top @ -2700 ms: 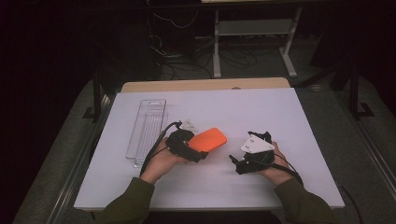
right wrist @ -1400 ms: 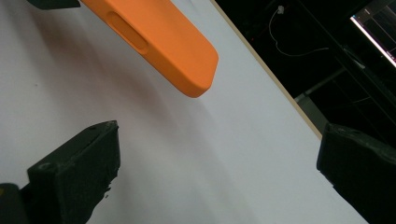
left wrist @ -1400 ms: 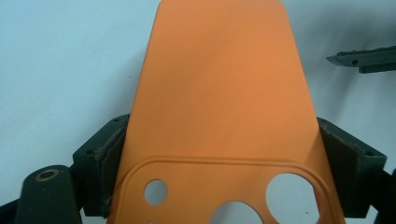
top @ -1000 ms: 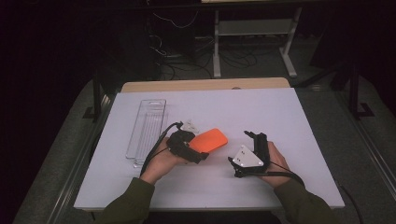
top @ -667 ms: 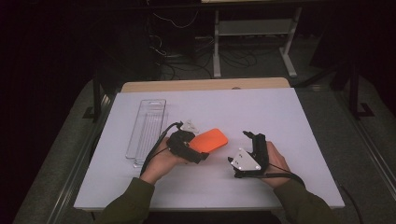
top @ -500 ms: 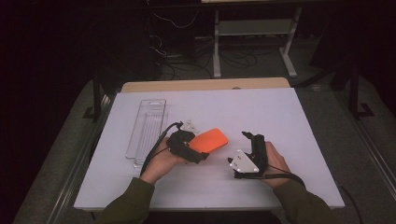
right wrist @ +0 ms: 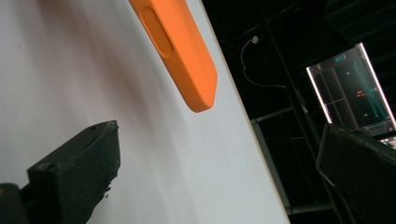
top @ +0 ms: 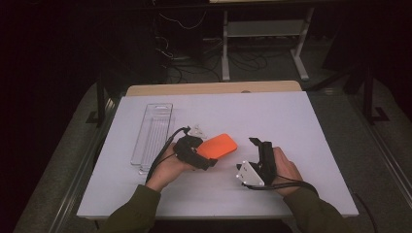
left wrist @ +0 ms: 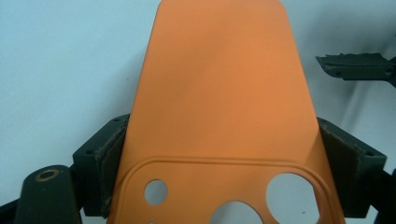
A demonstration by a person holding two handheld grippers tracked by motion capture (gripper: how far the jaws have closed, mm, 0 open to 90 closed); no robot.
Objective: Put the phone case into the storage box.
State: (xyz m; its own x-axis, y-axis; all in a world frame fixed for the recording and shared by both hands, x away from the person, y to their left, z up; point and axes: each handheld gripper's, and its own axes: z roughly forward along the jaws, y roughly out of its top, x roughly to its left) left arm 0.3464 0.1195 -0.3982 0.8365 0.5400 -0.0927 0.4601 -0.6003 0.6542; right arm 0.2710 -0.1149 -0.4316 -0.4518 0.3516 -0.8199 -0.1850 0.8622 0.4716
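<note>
One orange case, one clear tray, two grippers.

My left gripper is clamped across the case, held just above the table; my right gripper, jaws apart and empty, sits near it.

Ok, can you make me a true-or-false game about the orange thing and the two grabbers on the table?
1. The left gripper squeezes the orange phone case between its jaws. True.
2. The right gripper also holds the case. False: its jaws stand open with nothing between them, apart from the case.
3. The clear plastic tray lies to the left of the case in the high view. True.
4. The case is blue. False: it is orange.
5. The case has round holes near the gripped end. True, the left gripper view shows them.
</note>
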